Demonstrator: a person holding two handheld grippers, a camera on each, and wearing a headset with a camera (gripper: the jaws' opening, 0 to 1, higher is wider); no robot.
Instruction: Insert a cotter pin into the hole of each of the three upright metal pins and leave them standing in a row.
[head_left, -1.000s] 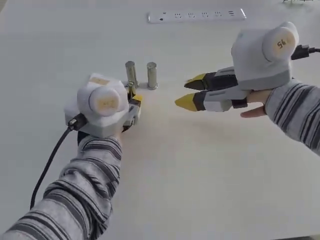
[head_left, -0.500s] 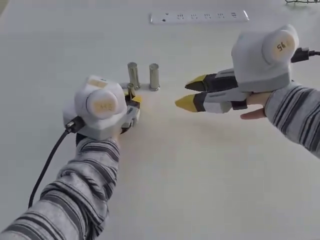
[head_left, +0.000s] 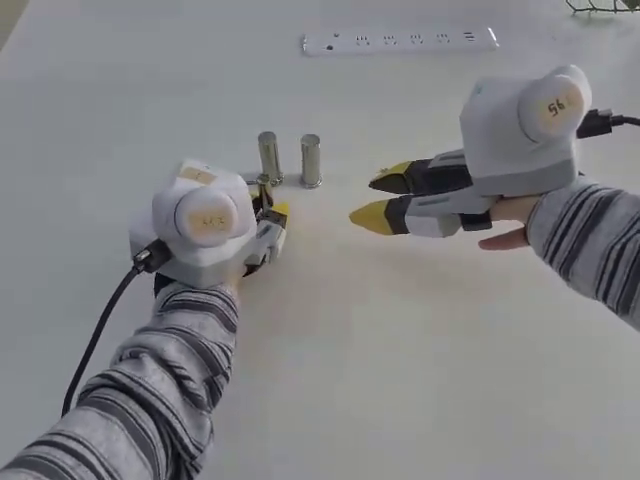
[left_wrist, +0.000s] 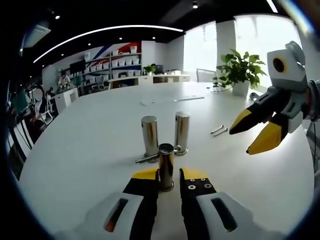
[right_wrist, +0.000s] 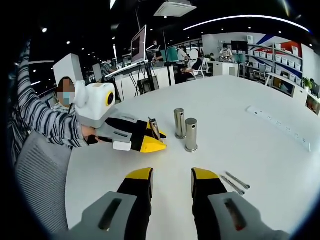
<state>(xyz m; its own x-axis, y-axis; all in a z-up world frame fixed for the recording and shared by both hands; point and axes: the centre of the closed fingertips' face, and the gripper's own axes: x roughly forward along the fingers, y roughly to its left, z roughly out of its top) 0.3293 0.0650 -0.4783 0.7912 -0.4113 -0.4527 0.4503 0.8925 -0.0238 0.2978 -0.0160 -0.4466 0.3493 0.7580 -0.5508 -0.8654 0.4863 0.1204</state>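
The left gripper has a matt white plastic shell, black plastic jaws and dull yellow tips. Between those tips the near pin is polished metal, glossy and mirror-smooth. The far pins just ahead of it have the same bright finish. The right gripper is made of the same matt plastics. Just beyond its right jaw, the cotter pins are thin bright metal. Under both grippers the table is smooth, matt white. Behind the left gripper the sleeve is soft striped knit cloth.
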